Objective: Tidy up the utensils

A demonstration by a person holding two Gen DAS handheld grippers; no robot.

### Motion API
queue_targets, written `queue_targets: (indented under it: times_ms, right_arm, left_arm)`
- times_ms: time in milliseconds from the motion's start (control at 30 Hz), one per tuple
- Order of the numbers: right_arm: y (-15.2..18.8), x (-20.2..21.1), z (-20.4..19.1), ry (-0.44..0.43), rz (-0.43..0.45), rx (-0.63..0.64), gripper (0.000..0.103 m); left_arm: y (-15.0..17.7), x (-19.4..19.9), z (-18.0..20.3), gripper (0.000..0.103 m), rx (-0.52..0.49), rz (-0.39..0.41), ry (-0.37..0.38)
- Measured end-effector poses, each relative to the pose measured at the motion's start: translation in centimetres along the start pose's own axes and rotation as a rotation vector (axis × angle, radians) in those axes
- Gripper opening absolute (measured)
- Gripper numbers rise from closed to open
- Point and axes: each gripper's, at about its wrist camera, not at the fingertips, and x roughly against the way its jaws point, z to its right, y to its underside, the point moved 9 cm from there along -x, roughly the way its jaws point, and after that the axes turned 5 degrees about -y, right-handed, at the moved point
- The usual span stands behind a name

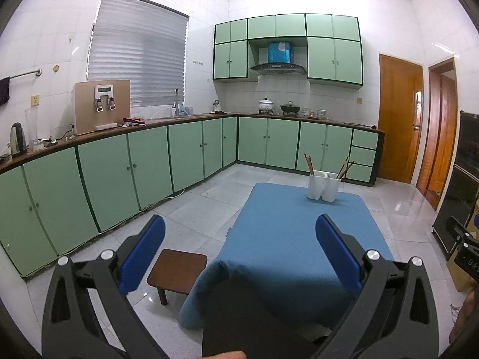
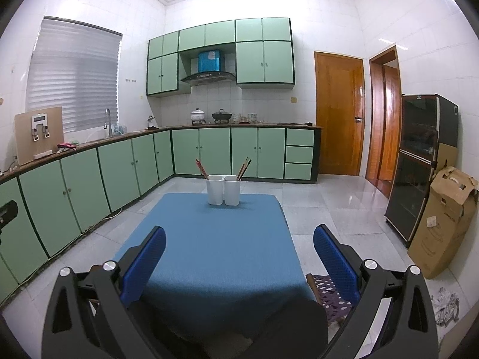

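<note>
Blue cloth [image 2: 215, 254] bare except the white holder [image 2: 224, 190] with chopsticks [image 2: 244, 169] inside; left gripper [image 1: 239, 233] and right gripper [image 2: 239, 239] both spread, empty; sorting looks finished or unstarted.

Blue-clothed table [image 2: 215, 254] with white holder [image 2: 223, 190]

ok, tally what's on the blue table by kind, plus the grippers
White holder cups: 2, side by side at the far end of the blue table
Chopstick bunches: 2, one in the left cup, one in the right cup; single sticks too small to count
Grippers: 2, left gripper and right gripper, both open and empty
Total: 6
</note>
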Motion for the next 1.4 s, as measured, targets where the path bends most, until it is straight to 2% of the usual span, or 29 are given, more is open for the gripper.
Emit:
queue_targets:
  times_ms: [433, 1400]
  right_arm:
    - [-0.31, 0.58, -0.27, 0.023, 0.031, -0.002, 0.097]
    - [-0.36, 0.8, -0.53, 0.024, 0.031, -0.003, 0.097]
  left_arm:
    - [0.06, 0.49, 0.0, 0.098, 0.008, 0.013, -0.012]
    - [0.3, 0.49, -0.46, 0.098, 0.017, 0.014, -0.025]
